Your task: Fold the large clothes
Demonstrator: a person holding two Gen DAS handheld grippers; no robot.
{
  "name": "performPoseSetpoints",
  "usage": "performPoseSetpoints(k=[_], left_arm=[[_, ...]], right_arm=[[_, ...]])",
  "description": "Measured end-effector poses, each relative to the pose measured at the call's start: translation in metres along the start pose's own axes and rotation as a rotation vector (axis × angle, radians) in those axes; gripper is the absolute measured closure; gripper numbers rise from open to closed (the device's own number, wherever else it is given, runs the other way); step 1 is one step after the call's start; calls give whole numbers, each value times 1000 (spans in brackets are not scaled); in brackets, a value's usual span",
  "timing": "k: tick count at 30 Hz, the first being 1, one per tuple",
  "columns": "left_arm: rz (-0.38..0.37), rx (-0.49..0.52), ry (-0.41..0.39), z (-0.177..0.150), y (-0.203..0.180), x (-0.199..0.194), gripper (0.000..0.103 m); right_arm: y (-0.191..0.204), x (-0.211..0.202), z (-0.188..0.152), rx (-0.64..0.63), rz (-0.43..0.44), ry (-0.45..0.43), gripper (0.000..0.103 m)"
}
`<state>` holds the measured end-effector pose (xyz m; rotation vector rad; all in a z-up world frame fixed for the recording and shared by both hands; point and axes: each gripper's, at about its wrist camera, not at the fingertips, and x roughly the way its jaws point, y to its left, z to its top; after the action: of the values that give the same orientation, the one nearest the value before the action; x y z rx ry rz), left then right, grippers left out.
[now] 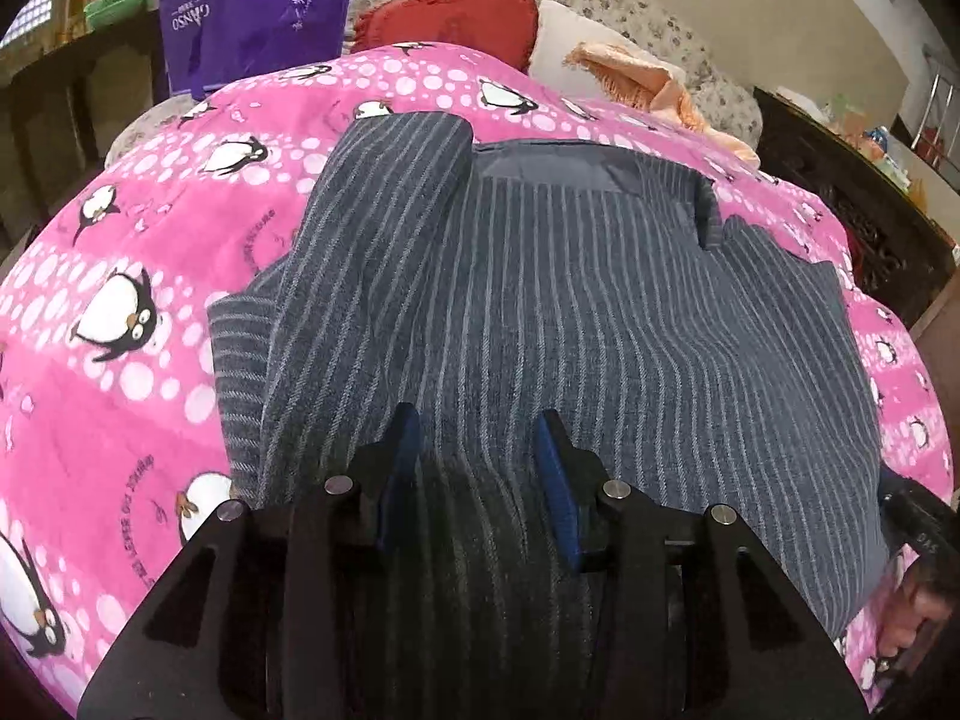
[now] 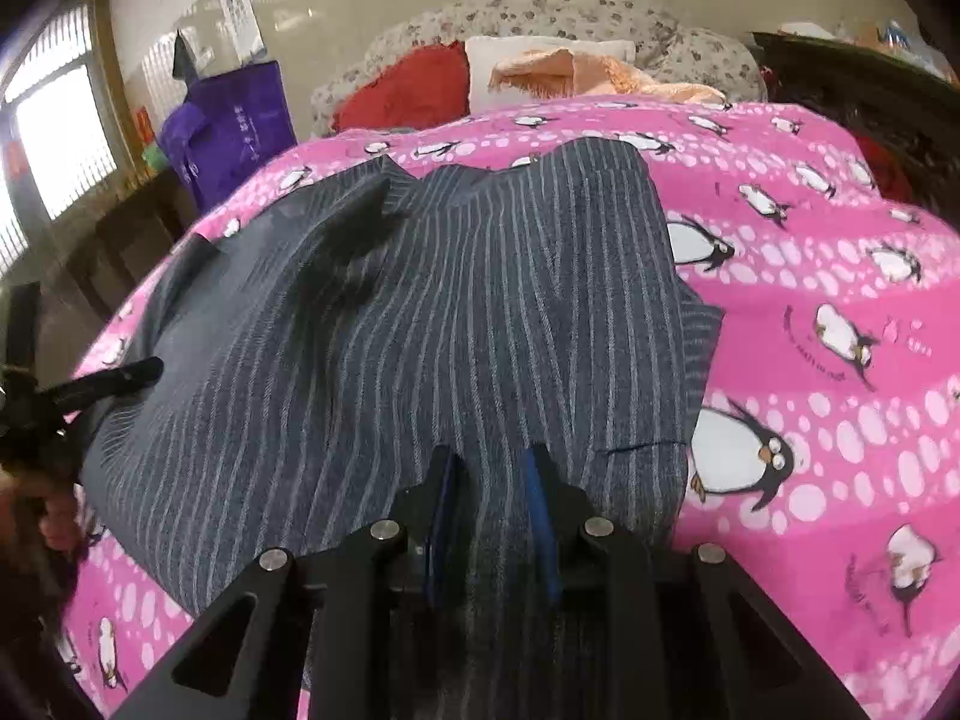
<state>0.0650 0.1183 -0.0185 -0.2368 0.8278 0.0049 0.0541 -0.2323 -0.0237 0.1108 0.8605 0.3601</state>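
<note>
Grey pinstriped woollen jacket (image 1: pixel 540 276): spread on pink penguin-print blanket (image 1: pixel 120 276) over the bed, long axis running straight away from both grippers. Left gripper (image 1: pixel 477 450) and right gripper (image 2: pixel 489 474): fingers parted, near hem lying between them, not visibly pinched. Both equally near.

The left gripper (image 1: pixel 477 438) hangs parted over a grey pinstriped garment (image 1: pixel 540 300) (spread on a pink penguin blanket (image 1: pixel 120 276)).

Home bedroom, penguin blanket (image 1: pixel 150 276), pillows (image 2: pixel 414 90)
</note>
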Motion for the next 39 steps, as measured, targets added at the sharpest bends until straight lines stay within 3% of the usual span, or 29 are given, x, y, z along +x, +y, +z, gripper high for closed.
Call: performPoseSetpoints(k=[5,7,18,34,37,39], left_arm=[[-18,51,-4,0,-10,5,30],[0,74,-2,-2,-20,6,24],[34,90,19,0,-32,8,20],[-50,6,66,11,-20,-8,20],[-95,-44,20,26,-1,-33,20],[-70,-87,-14,37,23,-47,20]], right_arm=[[5,1,0,-25,-14,-11,79],[7,0,0,-32,-17,-12,78],[4,1,-6,-45,-14,-31,76],[6,0,-9,-51,-19,-43,76],[6,0,-9,-47,-15,-44,76],[5,0,-9,-45,-13,-46,76]])
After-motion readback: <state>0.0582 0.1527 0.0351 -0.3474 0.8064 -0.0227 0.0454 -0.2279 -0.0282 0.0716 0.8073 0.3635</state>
